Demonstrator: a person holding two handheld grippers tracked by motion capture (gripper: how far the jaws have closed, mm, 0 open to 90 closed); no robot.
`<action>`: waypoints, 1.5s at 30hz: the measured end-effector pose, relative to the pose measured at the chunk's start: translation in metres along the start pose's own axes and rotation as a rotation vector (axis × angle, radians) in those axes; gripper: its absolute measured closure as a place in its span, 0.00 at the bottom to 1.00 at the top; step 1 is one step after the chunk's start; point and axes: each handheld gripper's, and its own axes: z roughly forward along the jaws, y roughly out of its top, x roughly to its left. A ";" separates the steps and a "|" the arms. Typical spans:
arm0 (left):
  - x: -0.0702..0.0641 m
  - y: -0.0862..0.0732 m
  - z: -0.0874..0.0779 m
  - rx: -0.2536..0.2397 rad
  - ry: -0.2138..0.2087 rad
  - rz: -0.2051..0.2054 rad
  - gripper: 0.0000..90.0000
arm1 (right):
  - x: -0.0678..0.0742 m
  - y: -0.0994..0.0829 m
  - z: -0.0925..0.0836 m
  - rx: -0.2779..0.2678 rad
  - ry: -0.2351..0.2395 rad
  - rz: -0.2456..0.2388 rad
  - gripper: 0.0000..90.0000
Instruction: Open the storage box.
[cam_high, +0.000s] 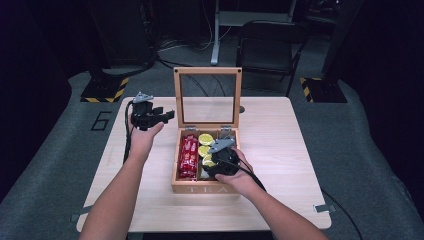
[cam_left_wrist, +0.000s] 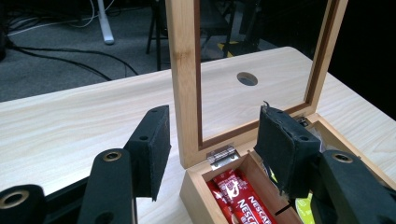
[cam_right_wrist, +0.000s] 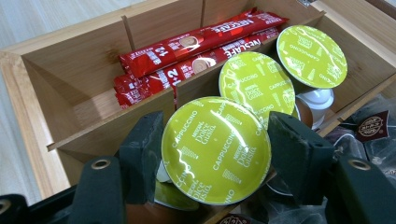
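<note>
A wooden tea box (cam_high: 200, 189) stands mid-table with its glass-paned lid (cam_high: 207, 72) upright. Red Nescafe sticks (cam_high: 188, 157) (cam_right_wrist: 196, 46) fill its left compartment. Green cappuccino capsules (cam_high: 205, 139) (cam_right_wrist: 312, 49) lie in the middle one. My right gripper (cam_high: 212, 160) (cam_right_wrist: 215, 140) reaches into the box, shut on the nearest green capsule (cam_right_wrist: 215, 149), its pads pressing both sides of the lid. My left gripper (cam_high: 166, 114) (cam_left_wrist: 215, 126) hovers open left of the box lid with nothing between its jaws. Beyond it I see the lid frame (cam_left_wrist: 182, 70) and the red sticks (cam_left_wrist: 243, 200).
Dark wrapped tea bags (cam_right_wrist: 371, 126) lie in the box's right compartment. The light wooden table (cam_high: 280, 150) has a round hole (cam_left_wrist: 247, 78) behind the box. A black chair (cam_high: 267, 45) and stands with striped bases (cam_high: 105, 90) are on the floor beyond.
</note>
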 end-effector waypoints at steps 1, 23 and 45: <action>0.000 0.000 0.000 0.000 0.001 -0.001 0.49 | 0.000 0.000 -0.001 0.001 0.003 -0.001 0.41; 0.002 0.001 -0.003 -0.002 0.010 -0.008 0.49 | -0.023 0.010 -0.032 -0.040 -0.053 0.032 0.41; 0.005 0.002 -0.005 -0.001 0.022 -0.004 0.49 | -0.087 -0.034 -0.063 -0.001 -0.221 0.151 0.41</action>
